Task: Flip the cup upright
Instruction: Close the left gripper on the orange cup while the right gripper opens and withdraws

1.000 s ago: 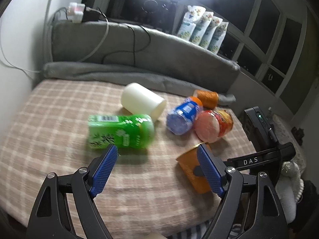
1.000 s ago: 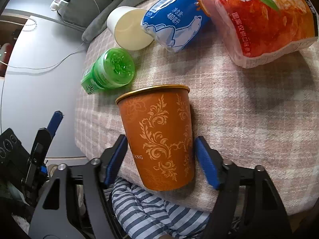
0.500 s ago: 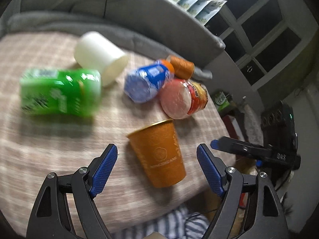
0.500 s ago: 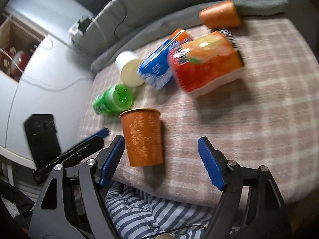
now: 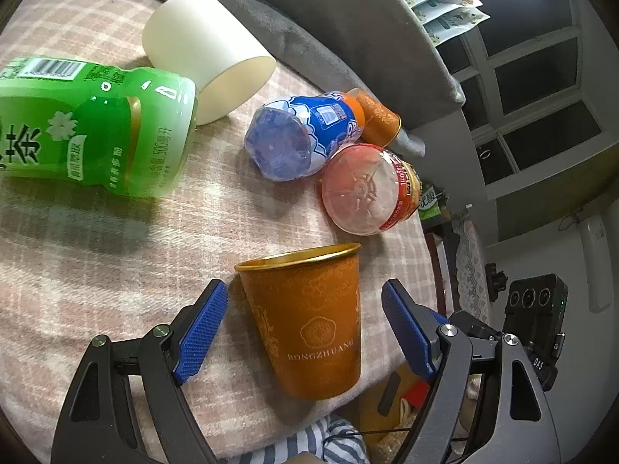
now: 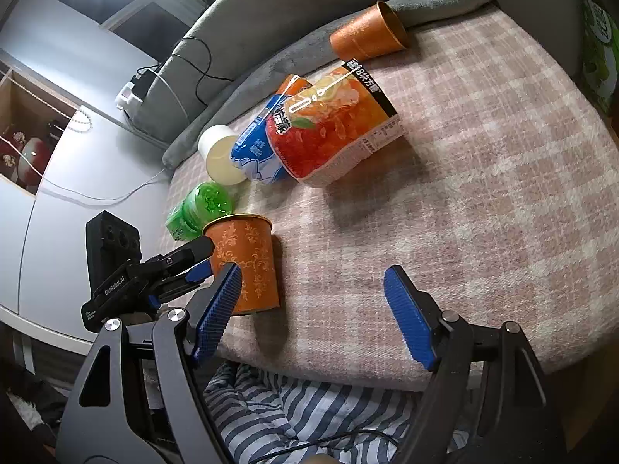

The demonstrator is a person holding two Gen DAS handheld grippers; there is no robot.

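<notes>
An orange cup with a gold rim (image 5: 313, 321) stands upright near the front edge of the checked blanket (image 5: 96, 232). My left gripper (image 5: 305, 332) is open with the cup between its blue pads, not touching. In the right wrist view the cup (image 6: 247, 263) stands left of my open, empty right gripper (image 6: 313, 313), which is over bare blanket. A white cup (image 5: 209, 54) lies on its side at the back. A second orange cup (image 6: 367, 34) lies on its side by the grey cushion.
A green bottle (image 5: 89, 127), a blue bottle (image 5: 301, 135) and a red-orange bottle (image 5: 367, 189) lie on the blanket behind the cup. A grey cushion (image 6: 301, 11) borders the far side. Striped cloth (image 6: 309, 410) hangs below the front edge.
My right gripper let go of the orange cup and pulled back to the right. My left gripper swung right and closed in, so the cup now sits between its open pads.
</notes>
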